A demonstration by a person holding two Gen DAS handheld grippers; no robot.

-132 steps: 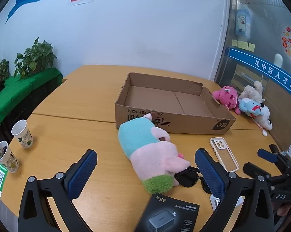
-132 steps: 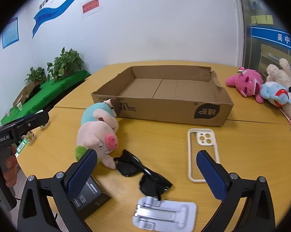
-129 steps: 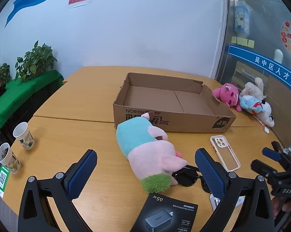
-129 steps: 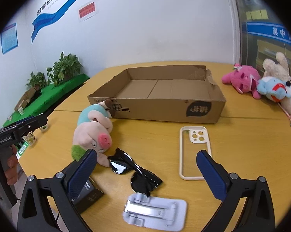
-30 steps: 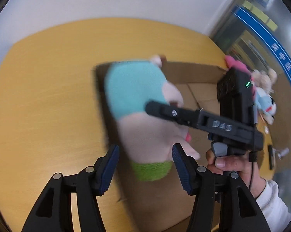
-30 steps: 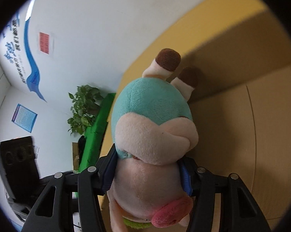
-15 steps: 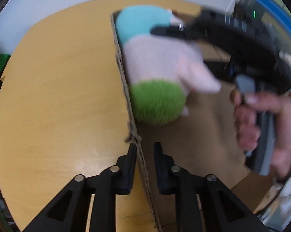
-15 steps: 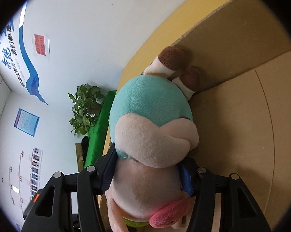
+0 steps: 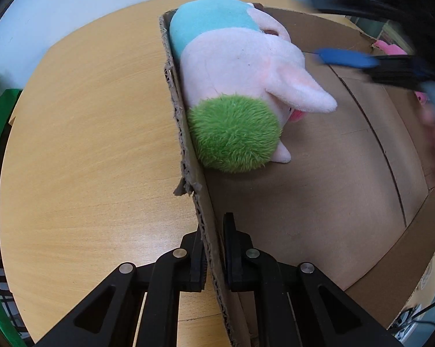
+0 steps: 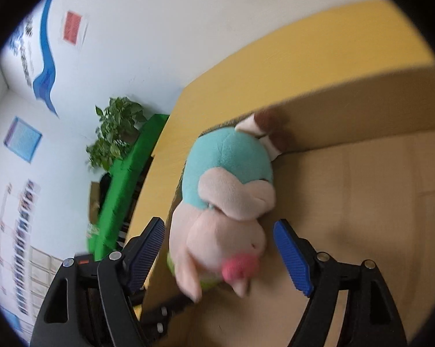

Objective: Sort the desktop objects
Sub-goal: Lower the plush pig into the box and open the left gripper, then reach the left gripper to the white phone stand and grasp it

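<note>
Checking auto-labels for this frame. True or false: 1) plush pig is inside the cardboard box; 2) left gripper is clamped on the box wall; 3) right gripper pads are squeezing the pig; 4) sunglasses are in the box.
1) The plush pig lies inside the cardboard box: true.
2) The left gripper is clamped on the box wall: true.
3) False: the right gripper is opening, its pads clear of the pig.
4) False: only the pig shows in the box.

Fuzzy cloth plush pig (image 9: pixel 240 66), matt corrugated-cardboard box (image 9: pixel 318 179)
</note>
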